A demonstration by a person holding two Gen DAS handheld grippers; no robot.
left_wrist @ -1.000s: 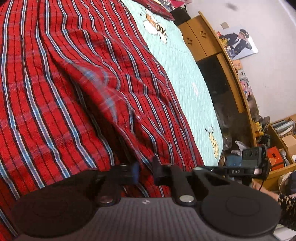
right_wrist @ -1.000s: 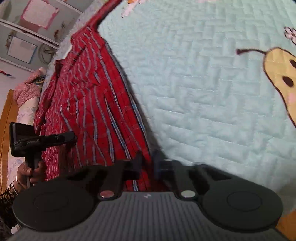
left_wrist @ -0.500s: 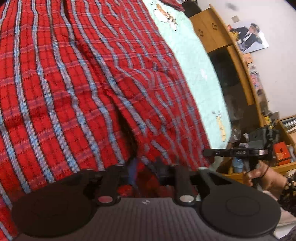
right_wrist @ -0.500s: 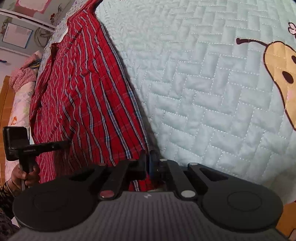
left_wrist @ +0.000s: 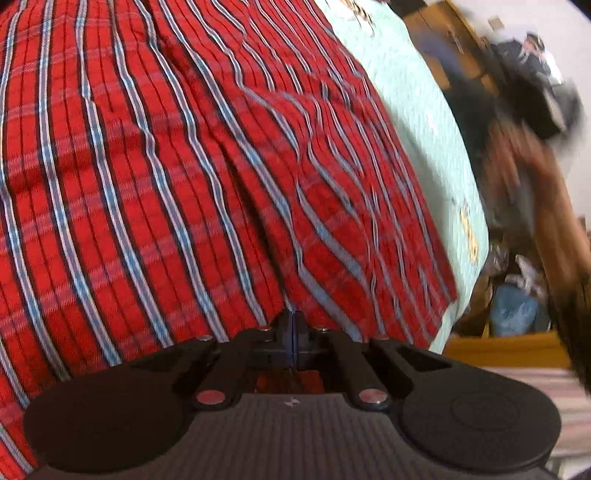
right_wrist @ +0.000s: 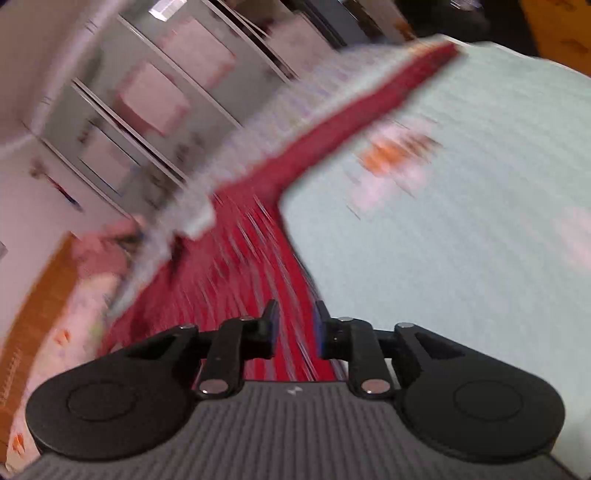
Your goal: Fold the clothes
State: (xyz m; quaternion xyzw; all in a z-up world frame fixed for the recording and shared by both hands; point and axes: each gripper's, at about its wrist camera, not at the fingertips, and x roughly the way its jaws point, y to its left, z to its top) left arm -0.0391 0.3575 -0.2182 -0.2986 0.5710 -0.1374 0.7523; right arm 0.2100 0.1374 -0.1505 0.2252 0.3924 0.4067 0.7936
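The left gripper (left_wrist: 292, 334), jaws just closed tight at the shirt (left_wrist: 184, 166) edge below it, seems mid-fold; the right gripper (right_wrist: 295, 328), just opening and empty, next needs a fresh hold on the shirt ahead.

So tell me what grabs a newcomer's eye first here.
The red plaid shirt fills the left wrist view, spread over the pale green quilt. The left hand-held gripper sits shut at the shirt's near edge. The right wrist view is blurred, with the right hand-held gripper parted.

A mint quilted bedspread (left_wrist: 424, 122) covers the bed. A wooden cabinet (left_wrist: 439, 33) stands beyond it, blurred; grey panelled doors (right_wrist: 122, 110) line a pale wall.
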